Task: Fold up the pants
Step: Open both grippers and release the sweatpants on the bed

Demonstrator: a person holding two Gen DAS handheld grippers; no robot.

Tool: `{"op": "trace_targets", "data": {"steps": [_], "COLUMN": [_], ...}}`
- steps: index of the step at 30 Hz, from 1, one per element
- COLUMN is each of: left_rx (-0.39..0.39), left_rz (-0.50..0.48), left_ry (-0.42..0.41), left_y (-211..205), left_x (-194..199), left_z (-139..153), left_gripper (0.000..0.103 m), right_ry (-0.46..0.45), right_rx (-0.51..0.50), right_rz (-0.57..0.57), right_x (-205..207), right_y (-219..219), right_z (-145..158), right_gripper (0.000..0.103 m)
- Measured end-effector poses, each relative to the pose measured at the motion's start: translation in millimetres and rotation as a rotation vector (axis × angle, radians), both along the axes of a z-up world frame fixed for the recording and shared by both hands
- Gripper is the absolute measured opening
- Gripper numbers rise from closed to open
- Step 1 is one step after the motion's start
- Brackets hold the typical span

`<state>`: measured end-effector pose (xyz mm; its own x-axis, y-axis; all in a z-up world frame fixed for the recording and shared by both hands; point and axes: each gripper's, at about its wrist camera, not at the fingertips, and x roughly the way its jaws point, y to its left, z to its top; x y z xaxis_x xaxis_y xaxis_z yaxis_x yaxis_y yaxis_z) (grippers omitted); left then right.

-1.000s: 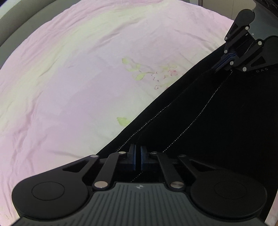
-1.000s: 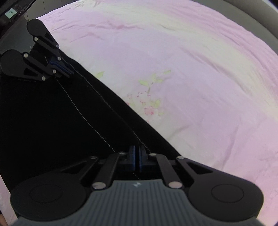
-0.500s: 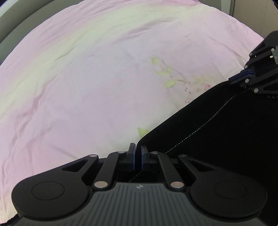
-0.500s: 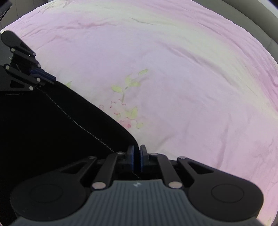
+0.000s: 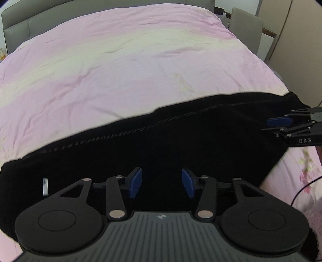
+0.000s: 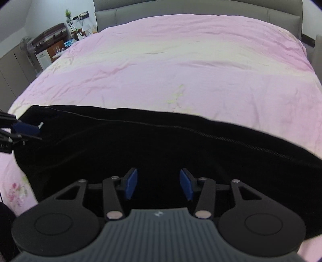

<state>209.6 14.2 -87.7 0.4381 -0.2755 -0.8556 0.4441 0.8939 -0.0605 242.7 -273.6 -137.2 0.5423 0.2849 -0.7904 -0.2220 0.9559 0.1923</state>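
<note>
The black pants (image 5: pixel 181 149) lie flat in a long band across the near part of the pink bedsheet (image 5: pixel 120 70), with a white-stitched seam running along them. A small white label (image 5: pixel 45 186) shows at their left end. My left gripper (image 5: pixel 161 183) hovers over the pants, its jaws opening, the blue pads apart and pressing on nothing. My right gripper (image 6: pixel 158 186) stands the same way above the pants (image 6: pixel 161 145), jaws opening with no cloth pinched. Each gripper shows at the edge of the other's view: the right gripper (image 5: pixel 270 126) and the left gripper (image 6: pixel 30 132).
A grey padded headboard (image 6: pixel 201 8) closes the far end of the bed. Shelves and a cabinet (image 6: pixel 50 44) stand beyond the bed's left side, a chair (image 5: pixel 247 26) and wardrobe doors beyond the right. A thin black cable (image 5: pixel 301 189) crosses the sheet's flower print.
Both grippers were shut on the pants' stitched edge. Now both have let go, opened, rolled and pulled back and up. The pants have gone from a stretched slanting fold to lying flat.
</note>
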Motion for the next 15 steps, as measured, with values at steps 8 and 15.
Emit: {"op": "trace_targets", "data": {"steps": [8, 15], "left_rx": [0.179, 0.225], "left_rz": [-0.103, 0.014], "left_ry": [-0.014, 0.020], "left_y": [-19, -46], "left_x": [-119, -121], "left_z": [-42, -107], "left_gripper": [0.054, 0.054], "right_ry": [0.020, 0.085], "right_rx": [0.116, 0.108], "right_rz": [-0.124, -0.209], "right_x": [-118, -146], "right_y": [40, 37], "right_z": [-25, -52], "right_gripper": [0.045, 0.045]}}
